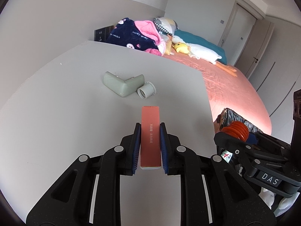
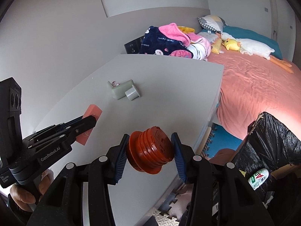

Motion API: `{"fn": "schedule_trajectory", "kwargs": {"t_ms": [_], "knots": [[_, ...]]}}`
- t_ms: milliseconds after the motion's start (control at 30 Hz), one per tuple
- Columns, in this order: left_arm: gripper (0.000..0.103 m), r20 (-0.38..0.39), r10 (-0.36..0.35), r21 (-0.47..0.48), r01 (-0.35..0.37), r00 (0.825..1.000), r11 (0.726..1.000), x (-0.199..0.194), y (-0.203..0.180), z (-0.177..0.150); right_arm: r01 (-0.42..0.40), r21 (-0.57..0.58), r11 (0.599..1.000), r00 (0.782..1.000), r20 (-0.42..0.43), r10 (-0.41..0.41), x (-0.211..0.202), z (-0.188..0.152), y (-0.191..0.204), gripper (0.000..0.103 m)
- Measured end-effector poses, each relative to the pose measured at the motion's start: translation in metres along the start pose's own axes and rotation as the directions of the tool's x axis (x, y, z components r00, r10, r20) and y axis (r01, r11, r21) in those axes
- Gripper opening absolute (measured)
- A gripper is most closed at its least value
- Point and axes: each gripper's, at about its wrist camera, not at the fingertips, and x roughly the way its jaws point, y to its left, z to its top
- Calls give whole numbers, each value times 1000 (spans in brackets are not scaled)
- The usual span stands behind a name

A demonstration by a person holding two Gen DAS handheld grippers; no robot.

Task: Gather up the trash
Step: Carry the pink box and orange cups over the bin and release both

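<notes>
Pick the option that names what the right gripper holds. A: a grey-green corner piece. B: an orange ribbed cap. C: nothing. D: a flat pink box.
B: in the right wrist view the right gripper is shut on the orange ribbed cap, its blue pads pressing on both sides of it.

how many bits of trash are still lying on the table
2: a grey-green corner piece and a small grey cylinder touching it, mid-table. The pink box and orange ridged piece are held in the grippers.
</notes>
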Motion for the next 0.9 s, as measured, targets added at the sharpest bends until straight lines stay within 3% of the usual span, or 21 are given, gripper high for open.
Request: {"fn": "schedule_trajectory", "kwargs": {"t_ms": [400, 900], "knots": [[19, -28, -71, 96, 73, 997, 993, 13, -61, 2, 59, 70, 996, 997, 46, -62, -33, -6, -46, 47], [19, -72, -157, 208, 169, 985, 963, 24, -132, -2, 127, 173, 977, 985, 95, -145, -73, -18, -103, 47]]}}
